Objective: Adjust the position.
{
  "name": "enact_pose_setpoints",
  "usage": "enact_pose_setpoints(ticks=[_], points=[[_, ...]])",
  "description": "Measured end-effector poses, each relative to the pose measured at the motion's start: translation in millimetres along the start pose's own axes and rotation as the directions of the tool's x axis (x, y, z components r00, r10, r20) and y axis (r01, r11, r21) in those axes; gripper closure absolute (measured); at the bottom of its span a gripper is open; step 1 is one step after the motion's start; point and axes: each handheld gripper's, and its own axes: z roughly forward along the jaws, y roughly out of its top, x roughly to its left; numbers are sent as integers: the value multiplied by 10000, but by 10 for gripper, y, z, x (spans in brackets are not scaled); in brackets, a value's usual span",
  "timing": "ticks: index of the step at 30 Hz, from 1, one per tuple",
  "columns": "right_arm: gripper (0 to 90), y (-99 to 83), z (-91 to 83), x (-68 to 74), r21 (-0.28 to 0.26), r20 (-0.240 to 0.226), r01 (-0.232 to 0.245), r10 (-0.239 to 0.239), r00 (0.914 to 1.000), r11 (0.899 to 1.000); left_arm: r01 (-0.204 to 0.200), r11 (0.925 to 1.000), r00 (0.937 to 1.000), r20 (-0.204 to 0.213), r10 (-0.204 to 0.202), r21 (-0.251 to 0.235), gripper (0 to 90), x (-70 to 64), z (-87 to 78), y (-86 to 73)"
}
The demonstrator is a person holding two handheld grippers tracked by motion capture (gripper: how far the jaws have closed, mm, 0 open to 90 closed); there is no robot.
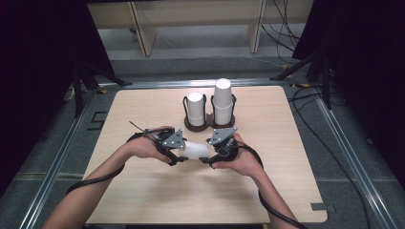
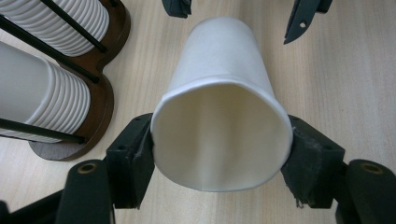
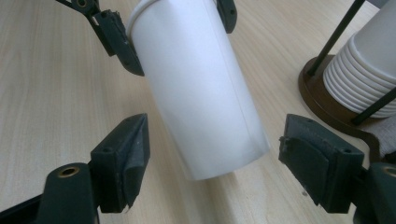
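The left gripper (image 2: 219, 140) clamps its fingers (image 2: 133, 156) on the rim of a white paper cup (image 2: 224, 93), holding it on its side just above the table (image 1: 157, 186) with the mouth toward that hand. That leaves the closed base free for the right gripper (image 3: 212, 149), whose fingers (image 3: 123, 154) stand spread either side of it, not touching. Behind, the wooden holder (image 1: 208, 125) keeps two cup stacks (image 1: 222, 98) upright, likely the cup's destination.
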Motion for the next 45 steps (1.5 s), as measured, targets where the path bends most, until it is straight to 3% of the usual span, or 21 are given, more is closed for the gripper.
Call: enact_pose_setpoints(ticks=[7,9,12,14,22,23,24,25,26,27,31,34,35,36,45], points=[[249,32,21,8,124,-190,-1,3,9998,9999,-95,9999,9999,78,96,-70,317,-15,9,20],[251,48,39,-23,98,-169,419,-417,9990,9991,-135,9999,9999,98,135,18,318,-15,5,27],[257,49,50,-9,194,-340,138,-132,9993,9997,-90,10000,9999,86,90,-27,318,-16,9,30],[260,53,62,-29,158,-327,530,-524,9981,9985,-96,9999,9999,69,97,-79,318,-15,10,32],[267,40,106,-56,315,-435,627,-613,9972,9975,-164,9998,9998,93,165,-98,317,-17,7,43],[267,40,106,-56,315,-435,627,-613,9972,9975,-164,9998,9998,93,165,-98,317,-17,7,43],[270,36,105,-41,364,-533,278,-259,9982,9989,-169,9998,9998,97,170,-88,317,-17,7,43],[291,48,117,-68,298,-650,710,-690,9955,9970,-195,9998,9997,121,196,-81,317,-18,8,44],[291,48,117,-68,298,-650,710,-690,9955,9970,-195,9998,9997,121,196,-81,317,-18,8,44],[290,50,123,-56,443,-850,384,-345,9958,9983,-200,9998,9997,120,201,-76,317,-18,8,45],[283,62,138,-78,619,-1103,340,-270,9935,9975,-200,9998,9997,136,201,-100,317,-22,6,53],[284,66,150,-97,617,-1177,447,-372,9923,9971,-199,9997,9997,153,201,-121,317,-24,6,55],[282,71,168,-133,523,-1200,867,-799,9895,9949,-215,9997,9996,155,217,-110,317,-26,5,57],[282,70,171,-137,548,-1223,889,-816,9891,9945,-235,9997,9996,151,237,-108,317,-27,6,57],[284,58,178,-141,768,-1540,552,-429,9871,9955,-425,9991,9989,195,425,-2,318,-22,2,64]])
